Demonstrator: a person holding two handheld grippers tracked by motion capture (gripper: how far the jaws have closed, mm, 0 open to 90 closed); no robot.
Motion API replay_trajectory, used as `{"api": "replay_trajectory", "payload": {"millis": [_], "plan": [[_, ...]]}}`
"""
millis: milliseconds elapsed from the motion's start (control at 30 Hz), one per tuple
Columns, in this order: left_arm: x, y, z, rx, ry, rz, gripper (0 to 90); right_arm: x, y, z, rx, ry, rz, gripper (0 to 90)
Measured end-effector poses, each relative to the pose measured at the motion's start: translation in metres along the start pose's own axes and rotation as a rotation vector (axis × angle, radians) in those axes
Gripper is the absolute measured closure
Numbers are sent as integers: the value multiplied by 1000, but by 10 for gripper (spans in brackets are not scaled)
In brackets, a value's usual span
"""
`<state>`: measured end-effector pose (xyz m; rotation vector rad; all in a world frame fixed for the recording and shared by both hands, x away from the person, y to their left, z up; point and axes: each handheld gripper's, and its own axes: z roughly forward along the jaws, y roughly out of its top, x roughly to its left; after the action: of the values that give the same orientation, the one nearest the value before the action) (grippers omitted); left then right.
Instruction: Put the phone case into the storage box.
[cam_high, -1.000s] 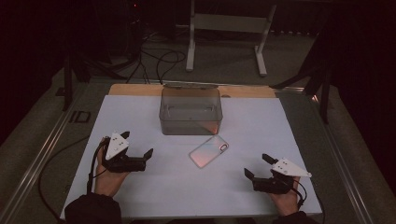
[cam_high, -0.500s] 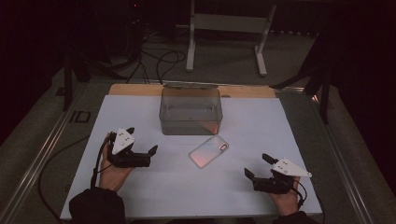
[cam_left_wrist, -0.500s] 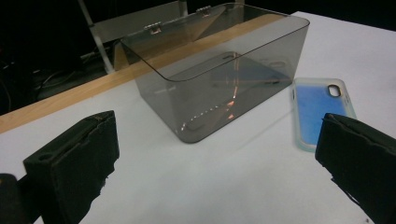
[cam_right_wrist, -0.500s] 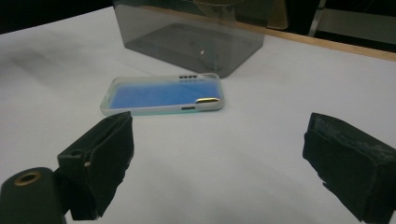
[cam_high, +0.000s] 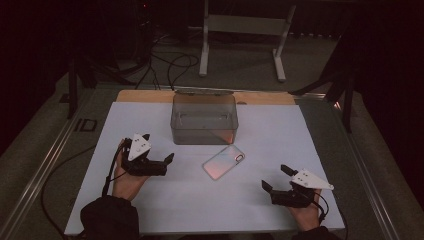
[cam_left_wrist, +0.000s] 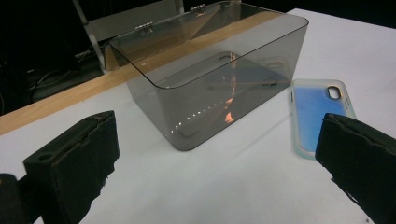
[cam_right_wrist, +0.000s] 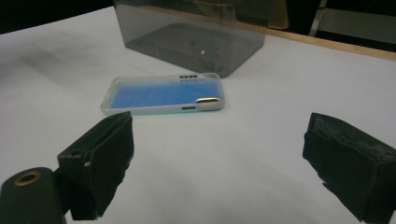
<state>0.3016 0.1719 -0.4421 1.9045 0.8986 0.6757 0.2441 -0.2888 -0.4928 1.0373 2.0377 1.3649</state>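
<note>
Count on my worktop (cam_high: 150, 200): one phone (cam_high: 224, 162), lying flat just before one clear box (cam_high: 204, 120), and two tools. Both jaws spread, empty. Left tool (cam_high: 167, 161) has slid toward the phone; right tool (cam_high: 274, 179) unchanged.

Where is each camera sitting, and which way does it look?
High view: above the person's side, looking forward and down at the table; both hands, left gripper and right gripper show.
Left gripper view: rides the left gripper, facing the clear box; its open jaws show.
Right gripper view: rides the right gripper, facing the phone; its open jaws show.
All share box and phone.
</note>
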Motion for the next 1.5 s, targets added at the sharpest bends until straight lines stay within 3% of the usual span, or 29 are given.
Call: {"api": "replay_trajectory", "payload": {"millis": [933, 1500], "plan": [[-4, 9, 23, 42, -21, 32, 5, -1, 0, -1, -1, 3, -3, 87], [-13, 16, 40, 71, -47, 56, 6, -1, 0, -1, 0, 4, -1, 87]]}}
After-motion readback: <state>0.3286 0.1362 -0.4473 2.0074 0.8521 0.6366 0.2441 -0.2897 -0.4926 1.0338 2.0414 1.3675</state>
